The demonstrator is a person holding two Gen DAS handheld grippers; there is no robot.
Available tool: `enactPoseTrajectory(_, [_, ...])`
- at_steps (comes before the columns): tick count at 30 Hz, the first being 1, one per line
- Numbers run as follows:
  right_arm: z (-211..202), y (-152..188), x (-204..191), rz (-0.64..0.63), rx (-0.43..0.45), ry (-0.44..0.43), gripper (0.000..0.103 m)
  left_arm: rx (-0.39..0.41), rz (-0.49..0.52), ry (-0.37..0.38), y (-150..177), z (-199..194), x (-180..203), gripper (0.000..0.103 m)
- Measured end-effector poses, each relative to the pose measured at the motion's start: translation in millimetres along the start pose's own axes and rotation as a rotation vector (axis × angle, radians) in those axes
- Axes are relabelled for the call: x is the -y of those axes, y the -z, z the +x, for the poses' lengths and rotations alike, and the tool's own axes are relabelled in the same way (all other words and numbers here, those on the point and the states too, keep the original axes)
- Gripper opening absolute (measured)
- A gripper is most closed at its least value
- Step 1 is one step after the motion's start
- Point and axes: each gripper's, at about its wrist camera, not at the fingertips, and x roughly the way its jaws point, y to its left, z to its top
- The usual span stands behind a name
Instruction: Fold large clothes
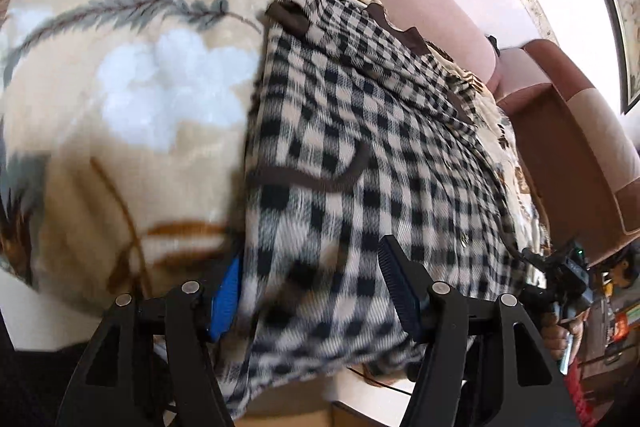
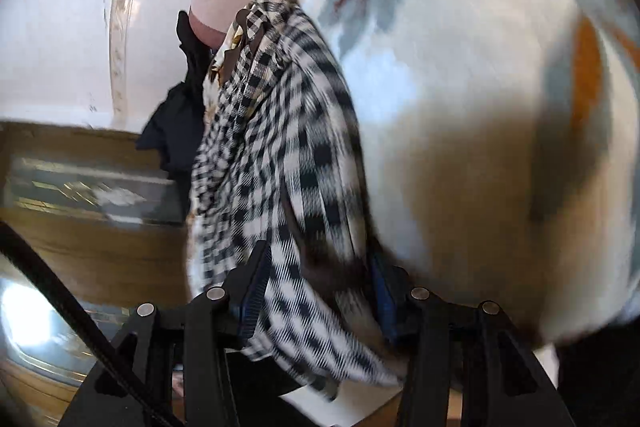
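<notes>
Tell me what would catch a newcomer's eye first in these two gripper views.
The black-and-cream checked garment dominates, lying over a fluffy cream blanket with leaf patterns that covers a pink and brown sofa. Its near edge bunches between the fingers of the left hand-held gripper. In the right wrist view, blurred, the same cloth runs between the fingers of the right hand-held gripper.

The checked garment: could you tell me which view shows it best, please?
The left wrist view: the checked garment lies spread and fairly sharp on the floral blanket. The right wrist view shows it edge-on and blurred.
</notes>
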Motion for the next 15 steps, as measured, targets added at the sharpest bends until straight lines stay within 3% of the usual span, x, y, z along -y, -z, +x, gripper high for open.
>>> enactPoseTrajectory(4, [-4.0, 19.8, 0.5, -0.018, -0.017, 0.014, 0.052, -0.026, -0.023, 0.022, 17.1, -0.7, -2.0, 0.062])
enactPoseTrajectory(15, [2.2, 66.3, 0.8, -0.070, -0.104, 0.060, 0.052, -0.062, -0.016, -0.023, 41.0, 1.6, 2.7, 0.062])
